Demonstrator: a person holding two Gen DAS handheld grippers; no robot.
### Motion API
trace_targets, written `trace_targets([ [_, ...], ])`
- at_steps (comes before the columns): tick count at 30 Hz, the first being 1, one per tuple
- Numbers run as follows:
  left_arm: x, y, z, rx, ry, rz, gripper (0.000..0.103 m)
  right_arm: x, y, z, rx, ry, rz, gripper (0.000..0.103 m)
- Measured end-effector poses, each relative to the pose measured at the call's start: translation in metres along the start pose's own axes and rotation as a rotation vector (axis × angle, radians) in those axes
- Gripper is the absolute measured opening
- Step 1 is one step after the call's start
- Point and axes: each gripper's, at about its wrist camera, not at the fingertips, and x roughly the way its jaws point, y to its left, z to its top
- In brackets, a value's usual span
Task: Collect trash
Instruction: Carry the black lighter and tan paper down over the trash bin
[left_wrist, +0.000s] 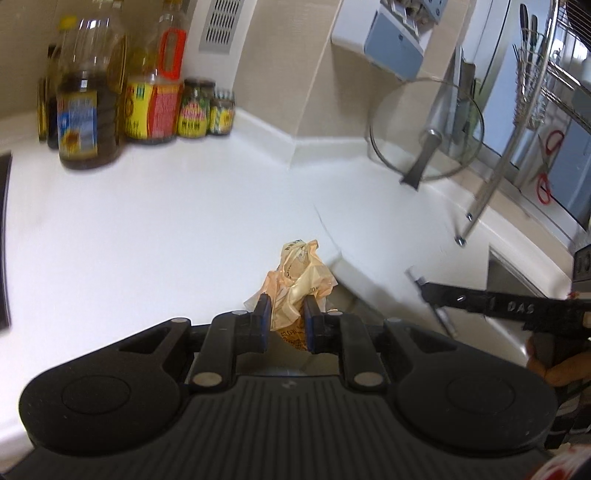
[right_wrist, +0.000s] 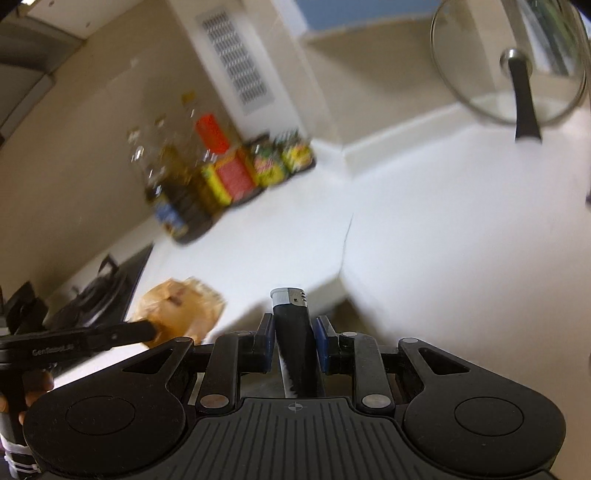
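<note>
We have both pieces of trash in hand, lifted clear of the white bench (left_wrist: 177, 221). The left tongs (left_wrist: 286, 317) are clamped on a crumpled orange wrapper (left_wrist: 299, 280), which bulges out past the blue pads (left_wrist: 264, 314). The right tongs (right_wrist: 293, 339) are pinched on a black lighter (right_wrist: 291, 325), held upright with its metal head poking out above the pads.

Taking the bench's front corner as our landmark, both loads hang just over it, the wrapper to the left of the lighter, with the oil bottles (left_wrist: 88, 107) well beyond at the back wall and the glass lid (left_wrist: 424, 129) leaning far off to the right.

No bin shows in either view, so we judge the step in hand to be the carry to it. To do it well, we keep both grips firm and steady, since the wrapper is soft and could slip free if the squeeze eases. We keep the two tongs apart so they do not knock, and swing wide of the bottles and the lid.
</note>
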Motion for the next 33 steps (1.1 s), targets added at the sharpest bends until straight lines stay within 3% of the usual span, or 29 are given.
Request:
trace_targets([
  [14,0.031,0.009,-0.093,-0.145,0.191,-0.002,0.016,0.035,-0.004,-0.097,0.040,0.238,-0.101,0.024],
  [24,0.087,0.006,-0.138,-0.234,0.291,0.027,0.016,0.047,-0.043,-0.125,0.115,0.265,-0.176,0.024],
  [33,0.130,0.009,-0.159,-0.273,0.319,0.061,0.016,0.059,-0.067,-0.138,0.148,0.264,-0.208,0.024],
])
